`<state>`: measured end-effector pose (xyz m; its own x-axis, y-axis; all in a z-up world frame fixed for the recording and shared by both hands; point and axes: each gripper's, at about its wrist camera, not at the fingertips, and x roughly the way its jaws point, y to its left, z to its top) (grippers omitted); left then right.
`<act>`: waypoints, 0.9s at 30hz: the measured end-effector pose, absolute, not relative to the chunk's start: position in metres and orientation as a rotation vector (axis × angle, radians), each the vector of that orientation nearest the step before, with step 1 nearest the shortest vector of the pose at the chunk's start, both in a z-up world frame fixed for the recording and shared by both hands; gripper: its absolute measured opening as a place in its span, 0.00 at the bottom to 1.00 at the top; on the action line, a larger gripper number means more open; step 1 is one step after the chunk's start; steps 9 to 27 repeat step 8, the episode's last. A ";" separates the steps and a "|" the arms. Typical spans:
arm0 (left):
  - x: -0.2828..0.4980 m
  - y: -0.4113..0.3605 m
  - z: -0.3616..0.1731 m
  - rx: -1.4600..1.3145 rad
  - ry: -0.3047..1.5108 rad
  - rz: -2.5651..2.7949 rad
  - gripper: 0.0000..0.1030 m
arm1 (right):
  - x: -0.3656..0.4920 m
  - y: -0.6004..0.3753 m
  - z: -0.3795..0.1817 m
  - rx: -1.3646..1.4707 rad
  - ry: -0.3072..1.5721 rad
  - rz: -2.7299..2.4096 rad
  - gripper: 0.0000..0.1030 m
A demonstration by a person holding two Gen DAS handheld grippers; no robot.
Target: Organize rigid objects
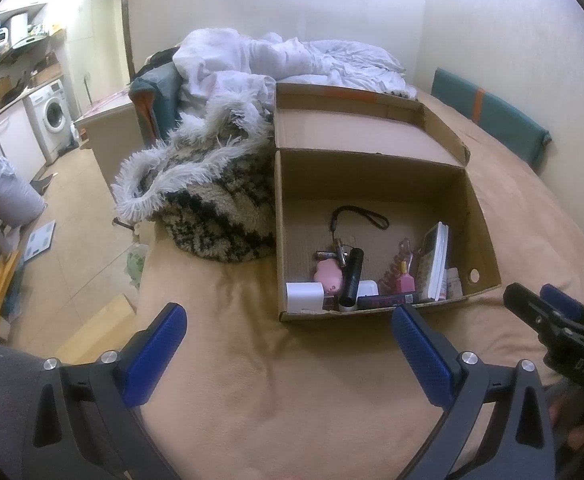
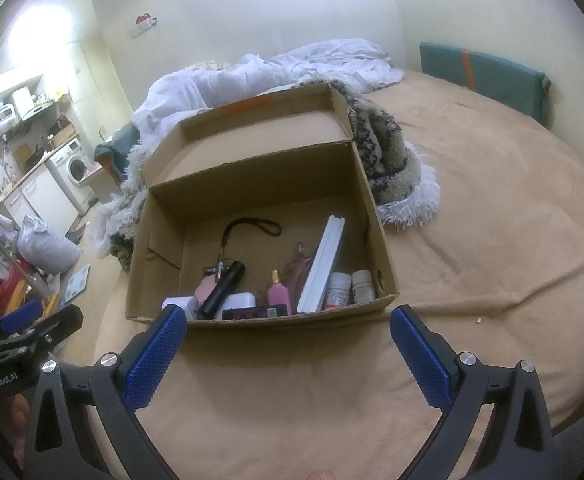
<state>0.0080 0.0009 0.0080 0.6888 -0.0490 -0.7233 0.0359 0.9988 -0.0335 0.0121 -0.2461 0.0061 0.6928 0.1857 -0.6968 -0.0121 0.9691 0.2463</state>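
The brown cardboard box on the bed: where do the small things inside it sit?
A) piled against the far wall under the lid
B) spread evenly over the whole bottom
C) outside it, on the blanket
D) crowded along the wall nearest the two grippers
D: in the brown cardboard box, the black cylindrical flashlight, the white upright book and the rest crowd its near wall; the far floor is bare.
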 end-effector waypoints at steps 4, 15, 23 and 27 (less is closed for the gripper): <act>0.007 0.001 0.008 -0.027 0.806 -0.060 0.99 | 0.012 -0.246 0.006 0.232 0.802 0.110 1.00; 0.005 -0.003 0.006 -0.013 0.796 -0.050 0.99 | 0.012 -0.248 0.006 0.239 0.803 0.116 1.00; 0.005 -0.003 0.006 -0.013 0.796 -0.050 0.99 | 0.012 -0.248 0.006 0.239 0.803 0.116 1.00; 0.005 -0.003 0.006 -0.013 0.796 -0.050 0.99 | 0.012 -0.248 0.006 0.239 0.803 0.116 1.00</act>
